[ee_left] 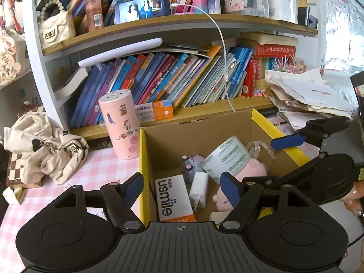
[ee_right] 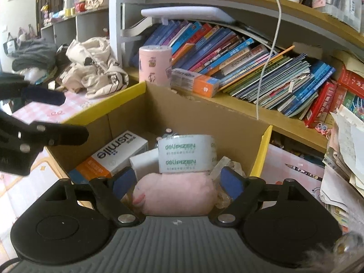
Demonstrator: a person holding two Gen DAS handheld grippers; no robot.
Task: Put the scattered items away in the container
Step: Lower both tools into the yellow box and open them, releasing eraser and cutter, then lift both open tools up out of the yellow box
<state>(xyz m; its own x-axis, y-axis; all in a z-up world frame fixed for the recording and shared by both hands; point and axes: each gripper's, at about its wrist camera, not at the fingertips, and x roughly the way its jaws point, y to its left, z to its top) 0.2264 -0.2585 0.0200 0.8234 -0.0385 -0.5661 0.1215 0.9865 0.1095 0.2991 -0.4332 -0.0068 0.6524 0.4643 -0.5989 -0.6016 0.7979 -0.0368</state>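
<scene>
Cardboard box (ee_left: pixel 204 136) at frame centre, already holding items.
Inside lie a pink plush (ee_right: pixel 175 193), tape roll (ee_right: pixel 186 153), usmile carton (ee_left: pixel 174 199); the plush lies crosswise just ahead of the right gripper (ee_right: pixel 177 182). Left gripper (ee_left: pixel 182 188) hovers at the box's near-left corner. Both gape wide, empty.

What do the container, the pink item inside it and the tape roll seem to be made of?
Container: brown corrugated cardboard, matte, yellow-edged flaps. Pink item: plush fabric, fuzzy surface, likely a soft toy. Tape roll: glossy plastic film, printed green lettering, probably packing tape.
</scene>
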